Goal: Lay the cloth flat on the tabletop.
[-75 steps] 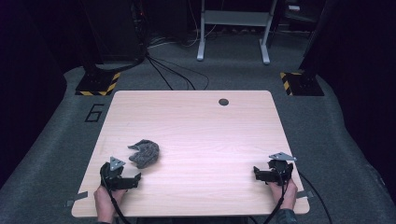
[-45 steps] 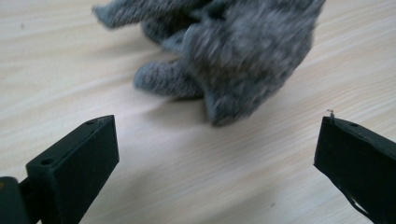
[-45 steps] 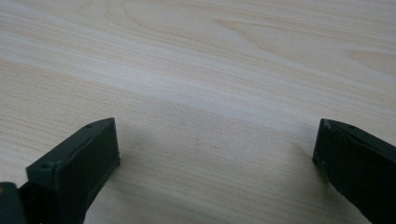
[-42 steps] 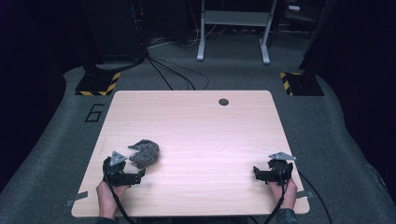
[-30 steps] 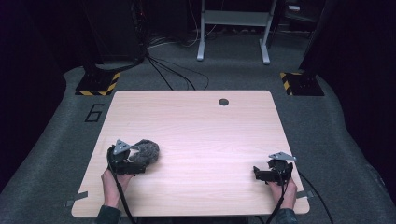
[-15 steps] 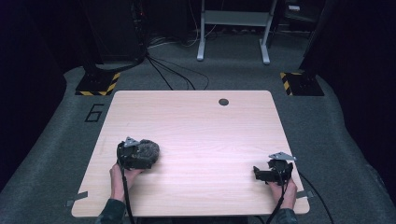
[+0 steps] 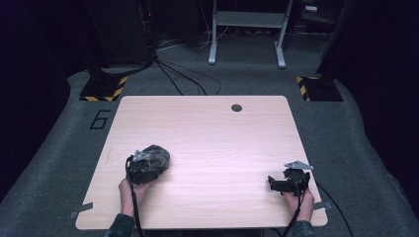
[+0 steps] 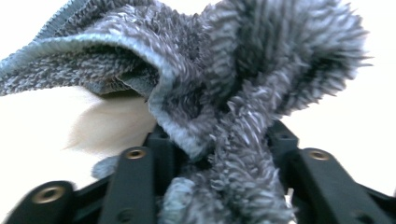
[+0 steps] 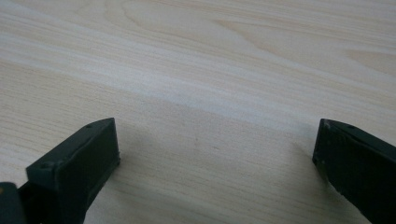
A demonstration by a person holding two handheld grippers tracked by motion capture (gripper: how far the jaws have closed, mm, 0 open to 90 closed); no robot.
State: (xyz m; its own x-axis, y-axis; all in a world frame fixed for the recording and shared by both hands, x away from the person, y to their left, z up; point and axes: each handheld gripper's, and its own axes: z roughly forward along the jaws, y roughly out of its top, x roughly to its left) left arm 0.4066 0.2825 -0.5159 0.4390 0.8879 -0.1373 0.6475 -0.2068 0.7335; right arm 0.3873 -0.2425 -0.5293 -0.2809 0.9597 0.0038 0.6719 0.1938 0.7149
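Left gripper view: we see the left tongs (image 8: 219, 186) just closed in on the grey fuzzy cloth (image 8: 219, 93), a fold pinched between the jaws. High view puts the cloth (image 7: 157, 157) on the desk (image 7: 207, 133), near-left. Right tongs (image 9: 217, 154) gape wide, holding nothing, resting near-right.

The cloth (image 7: 157, 157) is grey, its shaggy pile mottled dark and pale, with a lighter blue-grey ribbed hem (image 8: 70, 42). The table (image 7: 207, 143) is pale wood with fine grain lines and a dark round hole (image 7: 236, 107) near its far edge. Both grippers, left (image 7: 143, 170) and right (image 7: 281, 183), are black, each topped by a grey plate. The floor (image 7: 49, 173) is grey carpet with a black 6 (image 7: 100, 119) at left. Two black blocks (image 7: 104, 88) at the far corners carry yellow-and-black stripes.
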